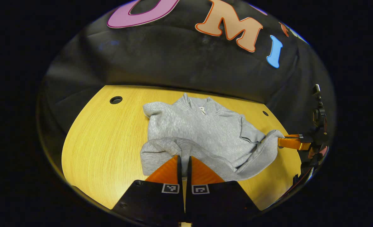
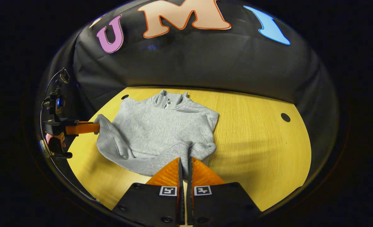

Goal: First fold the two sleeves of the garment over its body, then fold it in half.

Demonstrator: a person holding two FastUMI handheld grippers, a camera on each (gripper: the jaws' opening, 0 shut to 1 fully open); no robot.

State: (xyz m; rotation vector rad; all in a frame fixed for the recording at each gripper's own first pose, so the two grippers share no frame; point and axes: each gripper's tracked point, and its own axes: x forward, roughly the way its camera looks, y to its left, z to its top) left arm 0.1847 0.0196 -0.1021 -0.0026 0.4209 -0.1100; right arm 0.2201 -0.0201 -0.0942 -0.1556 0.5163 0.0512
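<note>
both tongs [image 1: 184, 157] [image 2: 184, 159] pinch grey garment [image 1: 202, 132] sleeves.

Both views look low across the table [image 1: 104, 138] toward the wall, apparently from opposite garment [image 1: 202, 132] corners.

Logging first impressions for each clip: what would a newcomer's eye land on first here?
The grey sweatshirt lying rumpled on the yellow wooden table, collar toward the black cloth wall. Next, both grippers pinching it: the left gripper is closed on a sleeve cuff at the near edge, and the right gripper grips the other cuff.
</note>
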